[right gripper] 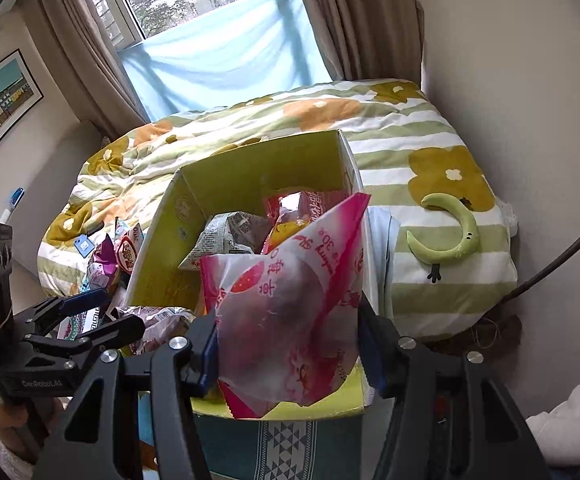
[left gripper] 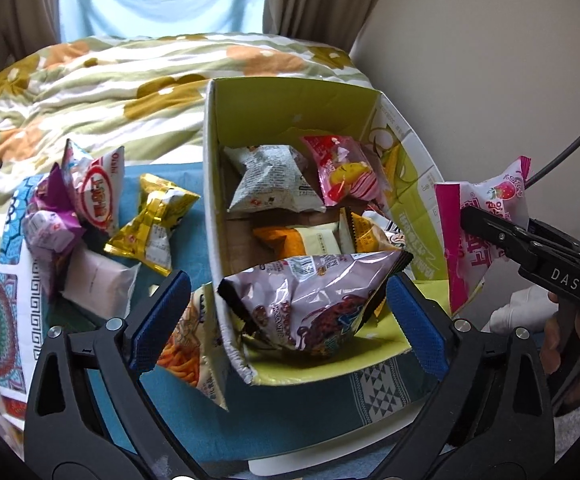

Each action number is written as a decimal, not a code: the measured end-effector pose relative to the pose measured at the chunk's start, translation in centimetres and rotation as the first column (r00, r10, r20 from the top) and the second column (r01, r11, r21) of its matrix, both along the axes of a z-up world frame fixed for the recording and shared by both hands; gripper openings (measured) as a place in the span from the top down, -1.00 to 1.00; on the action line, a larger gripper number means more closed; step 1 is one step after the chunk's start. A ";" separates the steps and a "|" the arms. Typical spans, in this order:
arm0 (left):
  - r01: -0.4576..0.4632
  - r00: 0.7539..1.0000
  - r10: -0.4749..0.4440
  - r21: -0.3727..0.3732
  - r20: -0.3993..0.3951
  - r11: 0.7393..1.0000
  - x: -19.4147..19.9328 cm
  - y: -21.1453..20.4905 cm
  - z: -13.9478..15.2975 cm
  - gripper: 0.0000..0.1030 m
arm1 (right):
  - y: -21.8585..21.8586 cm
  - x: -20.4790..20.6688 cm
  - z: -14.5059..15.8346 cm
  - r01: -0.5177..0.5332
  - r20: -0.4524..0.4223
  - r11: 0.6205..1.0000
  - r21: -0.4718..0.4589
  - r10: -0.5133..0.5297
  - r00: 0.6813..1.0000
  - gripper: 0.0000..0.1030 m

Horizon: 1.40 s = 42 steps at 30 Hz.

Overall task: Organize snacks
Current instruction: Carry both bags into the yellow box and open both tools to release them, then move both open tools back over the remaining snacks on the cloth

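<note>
A green-lined cardboard box (left gripper: pixel 290 100) stands on the table and holds several snack packets. A purple packet (left gripper: pixel 313 304) leans on its near wall, between the open jaws of my left gripper (left gripper: pixel 286 320), which does not press it. My right gripper (right gripper: pixel 290 352) is shut on a pink and white strawberry packet (right gripper: pixel 290 304) and holds it over the box's (right gripper: pixel 258 168) near right side. That packet also shows at the right of the left wrist view (left gripper: pixel 485 224). Loose packets lie left of the box: a gold one (left gripper: pixel 150 224), a red and white one (left gripper: pixel 98 196), a purple one (left gripper: pixel 50 216).
A flowered quilt (left gripper: pixel 110 80) covers the bed behind the table. A blue cloth (left gripper: pixel 290 420) lies under the box. An orange snack packet (left gripper: pixel 190 352) leans against the box's left wall. A green crescent toy (right gripper: pixel 449 232) lies on the quilt at the right. A wall stands close on the right.
</note>
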State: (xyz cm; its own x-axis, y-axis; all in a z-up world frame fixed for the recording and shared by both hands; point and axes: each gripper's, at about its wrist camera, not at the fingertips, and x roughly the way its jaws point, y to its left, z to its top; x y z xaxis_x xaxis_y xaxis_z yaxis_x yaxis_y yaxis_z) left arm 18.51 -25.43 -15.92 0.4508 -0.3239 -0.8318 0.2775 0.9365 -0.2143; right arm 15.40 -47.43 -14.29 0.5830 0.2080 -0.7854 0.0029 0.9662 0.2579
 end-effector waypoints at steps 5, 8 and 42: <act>-0.051 0.998 0.050 0.019 0.029 0.999 -0.8 1.6 0.6 -0.90 | 1.8 1.2 -0.6 -0.028 0.010 0.998 -0.064 0.029 1.000 -0.03; -0.062 0.997 0.061 0.023 0.048 0.998 -1.4 2.2 0.9 -0.90 | 2.6 1.9 -1.2 -0.033 -0.011 0.991 -0.132 0.032 0.999 -0.06; -0.228 0.967 0.219 0.062 0.131 0.972 -7.8 8.2 4.1 -0.90 | 4.0 -2.8 1.8 -0.100 0.119 0.995 -0.029 0.103 0.988 -0.99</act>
State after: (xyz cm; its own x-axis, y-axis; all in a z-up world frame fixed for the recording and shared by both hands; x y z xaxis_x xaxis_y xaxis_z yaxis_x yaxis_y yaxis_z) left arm 10.75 -17.20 -11.82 0.6043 -0.1415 -0.7841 0.0791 0.9899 -0.1177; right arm 12.63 -43.40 -12.51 0.6505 0.2538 -0.7158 -0.1250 0.9655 0.2286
